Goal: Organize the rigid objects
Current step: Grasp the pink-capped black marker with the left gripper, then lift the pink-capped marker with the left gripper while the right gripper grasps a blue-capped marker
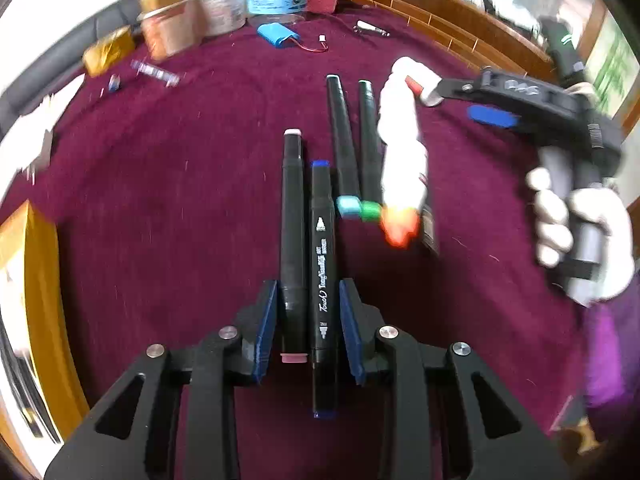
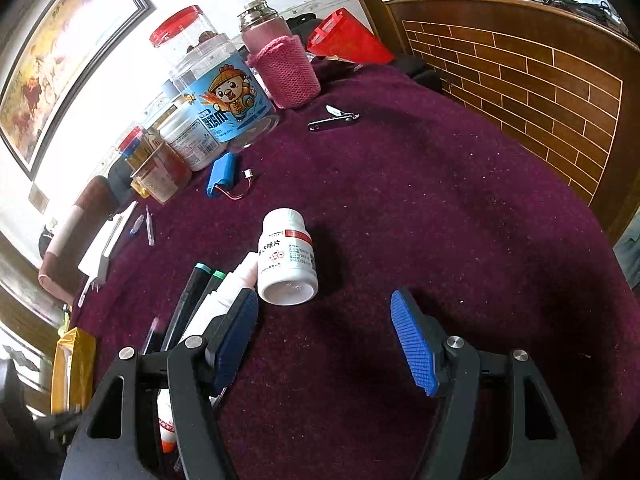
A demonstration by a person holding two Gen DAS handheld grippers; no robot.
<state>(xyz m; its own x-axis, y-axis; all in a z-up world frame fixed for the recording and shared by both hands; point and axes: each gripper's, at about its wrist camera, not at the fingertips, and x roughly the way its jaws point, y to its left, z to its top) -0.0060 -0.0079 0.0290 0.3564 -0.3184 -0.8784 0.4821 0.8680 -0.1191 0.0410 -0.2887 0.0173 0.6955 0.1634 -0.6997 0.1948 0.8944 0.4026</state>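
In the left wrist view, my left gripper [image 1: 308,320] is shut on two black markers, a pink-capped marker [image 1: 292,240] and a blue-capped marker [image 1: 322,264], side by side between the blue pads. Two more black markers with teal and green caps [image 1: 352,148] lie ahead on the cloth, beside a white tube with an orange cap [image 1: 400,160]. My right gripper [image 2: 324,332] is open and empty, just behind a white pill bottle [image 2: 286,258] lying on its side. The right gripper also shows in the left wrist view [image 1: 460,100].
A maroon cloth [image 2: 440,200] covers the table. At the back stand a blue cartoon jar [image 2: 222,100], a pink-sleeved flask [image 2: 280,64] and other jars. A blue battery pack [image 2: 222,174], nail clippers [image 2: 334,120] and a yellow box [image 1: 24,280] lie around.
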